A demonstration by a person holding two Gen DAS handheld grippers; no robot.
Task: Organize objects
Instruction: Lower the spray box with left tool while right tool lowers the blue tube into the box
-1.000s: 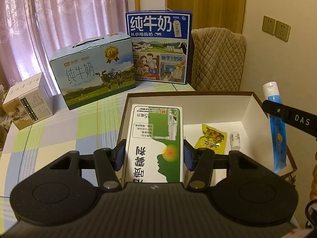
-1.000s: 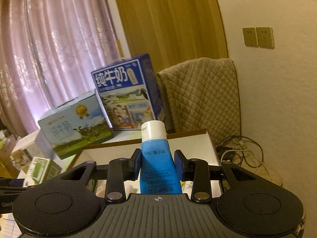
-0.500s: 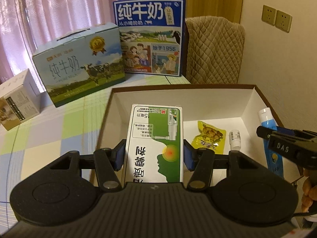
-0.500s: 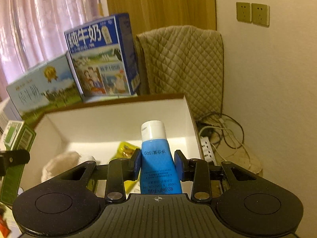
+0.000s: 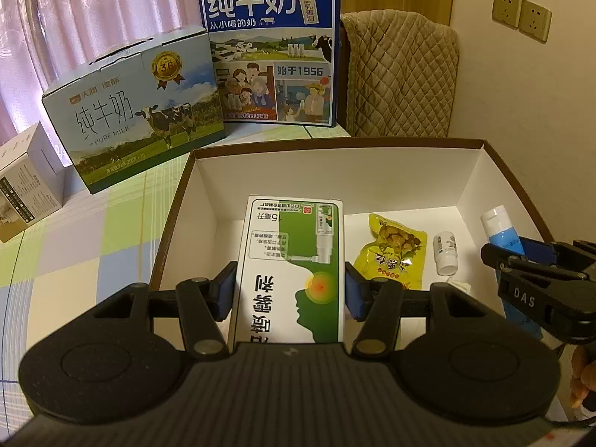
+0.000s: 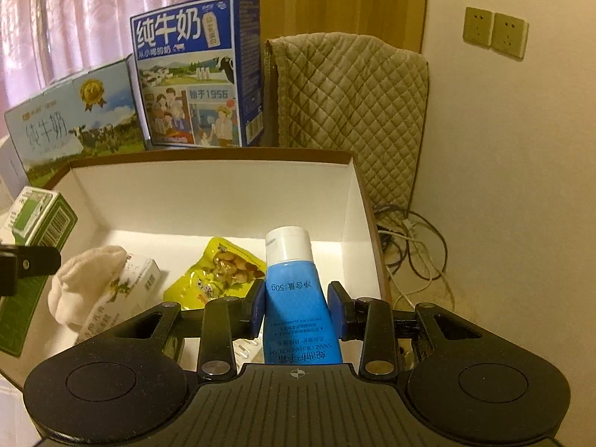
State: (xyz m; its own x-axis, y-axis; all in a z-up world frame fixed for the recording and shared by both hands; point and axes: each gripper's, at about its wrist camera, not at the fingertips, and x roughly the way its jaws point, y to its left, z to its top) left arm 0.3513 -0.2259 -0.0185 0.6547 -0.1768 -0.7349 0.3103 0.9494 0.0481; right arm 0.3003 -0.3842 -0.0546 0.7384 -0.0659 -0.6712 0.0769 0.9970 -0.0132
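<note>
Holding a green-and-white carton [image 5: 290, 268] over the left part of the open box [image 5: 335, 149], the left tool [image 5: 290, 294] grips it firmly. Inside already lie a sock [image 6: 85, 279], a small carton [image 6: 123, 298], a yellow snack packet [image 5: 391, 249] and a small bottle [image 5: 445, 253]. By the box's right wall, the right tool [image 6: 296, 309] clamps a blue tube [image 6: 298, 298]; both items likely await release.

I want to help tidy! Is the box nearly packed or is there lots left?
Partly packed. Already in the box: yellow snack packet, small white bottle, a white cloth. In hand over it: left gripper clamps the green carton, right gripper the blue tube. Both need releasing.
</note>
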